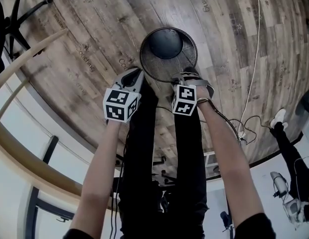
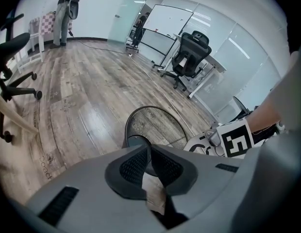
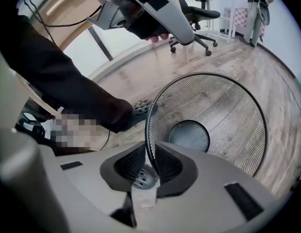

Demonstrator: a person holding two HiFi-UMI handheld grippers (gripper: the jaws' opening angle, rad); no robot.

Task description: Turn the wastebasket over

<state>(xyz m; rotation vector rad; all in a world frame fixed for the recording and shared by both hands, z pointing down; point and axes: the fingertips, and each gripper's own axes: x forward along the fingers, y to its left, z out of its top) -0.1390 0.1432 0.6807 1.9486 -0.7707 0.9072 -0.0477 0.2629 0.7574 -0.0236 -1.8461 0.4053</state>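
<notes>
Head view: one mesh wastebasket (image 1: 168, 44) is standing upright on the floor (image 1: 94, 34), mouth facing up, long axis vertical. Left gripper view: the left gripper (image 2: 146, 147) is pinching its rim, jaws nearly together. Right gripper view: the right gripper (image 3: 151, 147) is straddling the rim, jaws slightly parted.

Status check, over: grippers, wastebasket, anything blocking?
Left gripper shut at wastebasket rim, hold unclear. Right gripper slightly open, astride rim. Wastebasket upright, not yet flipped. Nothing in the way.

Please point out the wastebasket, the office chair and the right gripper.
wastebasket (image 1: 189, 54), head view, on its mesh wall.
office chair (image 2: 192, 52), left gripper view, on its backrest.
right gripper (image 3: 151, 147), right gripper view, between its jaw tips.
</notes>
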